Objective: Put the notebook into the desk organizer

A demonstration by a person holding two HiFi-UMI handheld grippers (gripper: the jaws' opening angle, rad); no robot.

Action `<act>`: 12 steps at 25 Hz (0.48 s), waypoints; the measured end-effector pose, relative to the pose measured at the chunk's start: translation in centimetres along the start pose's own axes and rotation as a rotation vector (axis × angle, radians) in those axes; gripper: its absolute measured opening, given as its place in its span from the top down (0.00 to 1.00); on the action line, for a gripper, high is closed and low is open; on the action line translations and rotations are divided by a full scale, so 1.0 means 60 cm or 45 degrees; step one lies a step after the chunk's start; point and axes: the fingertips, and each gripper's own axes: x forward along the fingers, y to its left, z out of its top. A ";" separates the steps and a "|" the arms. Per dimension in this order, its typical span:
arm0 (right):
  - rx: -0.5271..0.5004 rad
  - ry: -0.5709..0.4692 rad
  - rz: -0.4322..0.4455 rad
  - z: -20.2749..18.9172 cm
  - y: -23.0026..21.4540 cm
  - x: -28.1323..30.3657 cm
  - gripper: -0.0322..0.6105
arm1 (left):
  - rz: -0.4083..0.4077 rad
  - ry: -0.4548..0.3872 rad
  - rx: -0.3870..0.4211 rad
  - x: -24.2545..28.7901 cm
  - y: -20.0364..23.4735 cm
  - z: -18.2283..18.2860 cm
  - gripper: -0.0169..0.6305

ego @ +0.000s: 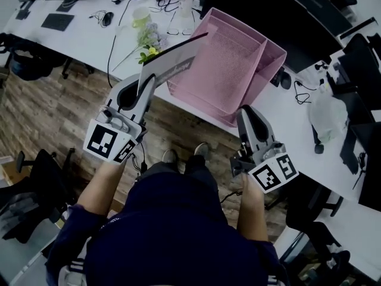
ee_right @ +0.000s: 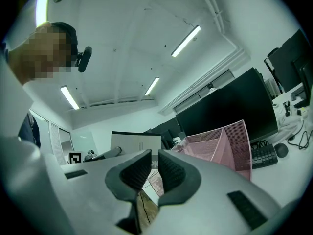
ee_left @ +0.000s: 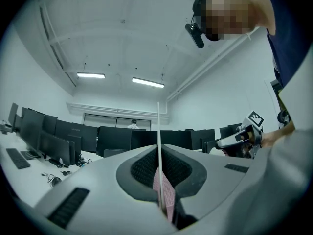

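Desk [ego: 89,37]: white and long, running across the top of the head view, with cables and small gear scattered over it.
Desk organizer [ego: 238,58]: pink mesh with several compartments, sitting on the desk near its front edge. The right gripper view also shows it [ee_right: 220,141], ahead and to the right.
Notebook [ego: 172,61]: pale cover with a dark spine edge, held in the air and slanting up toward the organizer. Its far corner looks to be at the organizer's near rim, though contact cannot be judged from above. It is not inside any compartment.
Left gripper [ego: 144,81]: jaws clamped tight on the notebook's near end. Its own view [ee_left: 160,180] shows the notebook edge-on between the pads.
Right gripper [ego: 246,113]: just beside the organizer's near corner, with its jaws [ee_right: 152,168] only a slit apart and nothing between them.
Flowers [ego: 149,40]: lying on the desk left of the organizer.
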 end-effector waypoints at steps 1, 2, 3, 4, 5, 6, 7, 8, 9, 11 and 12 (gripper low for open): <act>0.002 0.003 0.010 0.004 -0.009 0.002 0.88 | 0.011 0.003 0.009 0.009 0.000 0.000 0.92; 0.004 0.006 0.019 0.009 -0.019 0.005 0.88 | 0.021 0.006 0.018 0.018 -0.001 0.000 0.92; 0.006 0.008 0.026 0.014 -0.029 0.007 0.88 | 0.030 0.009 0.027 0.028 -0.002 0.001 0.92; 0.008 0.009 0.032 0.019 -0.039 0.009 0.88 | 0.037 0.010 0.035 0.038 -0.003 0.001 0.92; 0.010 0.008 0.037 0.025 -0.049 0.012 0.88 | 0.042 0.012 0.042 0.048 -0.004 0.002 0.92; 0.012 0.006 0.040 0.030 -0.059 0.013 0.88 | 0.045 0.014 0.050 0.059 -0.006 0.002 0.92; 0.015 0.005 0.043 0.035 -0.068 0.015 0.88 | 0.049 0.018 0.058 0.068 -0.007 0.001 0.92; 0.019 0.005 0.047 0.039 -0.077 0.018 0.88 | 0.053 0.023 0.066 0.078 -0.007 0.000 0.92; 0.023 0.006 0.052 0.043 -0.085 0.020 0.88 | 0.057 0.028 0.074 0.087 -0.008 -0.001 0.92; 0.031 0.010 0.059 0.049 -0.101 0.024 0.88 | 0.065 0.040 0.090 0.106 -0.007 -0.006 0.92; 0.035 0.012 0.061 0.051 -0.109 0.025 0.88 | 0.068 0.046 0.099 0.115 -0.007 -0.009 0.92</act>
